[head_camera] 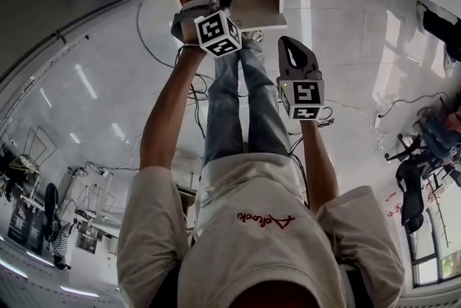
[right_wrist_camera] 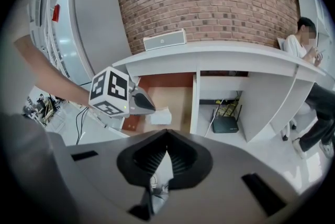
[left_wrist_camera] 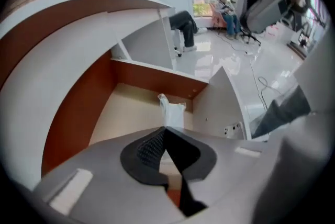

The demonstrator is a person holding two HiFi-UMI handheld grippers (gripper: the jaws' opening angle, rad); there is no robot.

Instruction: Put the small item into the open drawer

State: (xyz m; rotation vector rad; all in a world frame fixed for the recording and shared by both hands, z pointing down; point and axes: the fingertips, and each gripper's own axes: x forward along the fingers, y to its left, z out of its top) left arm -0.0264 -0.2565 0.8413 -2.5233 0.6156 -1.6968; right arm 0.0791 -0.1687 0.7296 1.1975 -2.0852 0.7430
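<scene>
L gripper (left_wrist_camera: 165, 129), pinched shut on the small white item (left_wrist_camera: 171, 111), is hanging over the open drawer (left_wrist_camera: 78, 108); R gripper (right_wrist_camera: 166, 133), closed & empty, is hovering near the drawer.

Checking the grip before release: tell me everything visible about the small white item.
The item is a small, white, flat packet, seemingly soft and film-wrapped, with a crinkled upper corner. The shut jaws of the left gripper pinch one edge, so most of it sticks out past their tips. It hangs over the pale floor of the open drawer, between its brown walls. Only the jaws visibly touch it.
</scene>
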